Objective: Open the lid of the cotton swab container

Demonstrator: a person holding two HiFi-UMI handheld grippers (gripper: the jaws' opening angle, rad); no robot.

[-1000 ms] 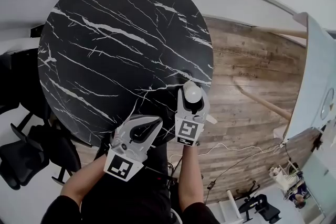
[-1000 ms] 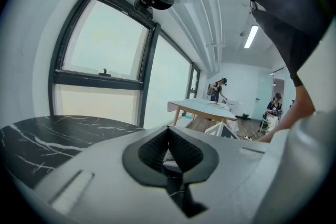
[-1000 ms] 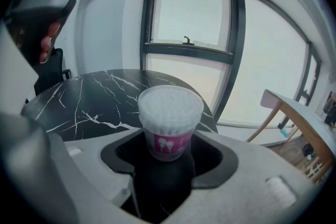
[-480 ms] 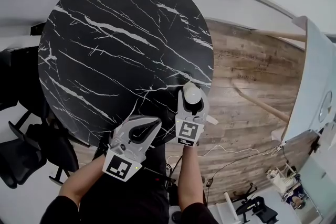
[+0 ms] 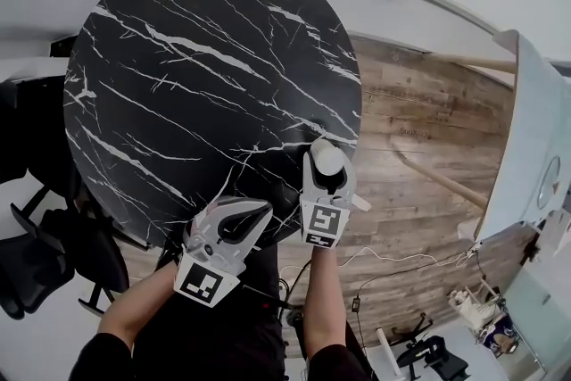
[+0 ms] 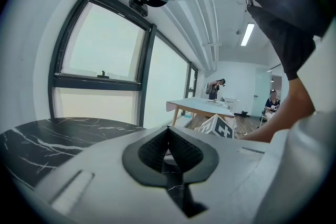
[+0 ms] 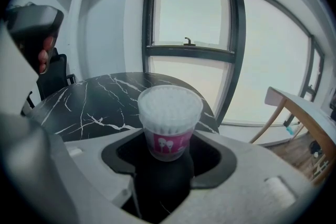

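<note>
Beyond and left of the container (image 5: 326,154), the table (image 5: 178,76) top lies open for a pass. The right tool (image 5: 327,172) clasps the container's sides, blocking them; its top is reachable from above. The left tool (image 5: 241,214), jaws together, sits near-left of the container, apart from it.

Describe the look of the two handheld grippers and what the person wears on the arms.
The left gripper and right gripper are light grey moulded shells with dark pads lining the jaws. Each carries a white cube printed with black square markers. The person wears a dark short-sleeved top; the forearms are uncovered.
</note>
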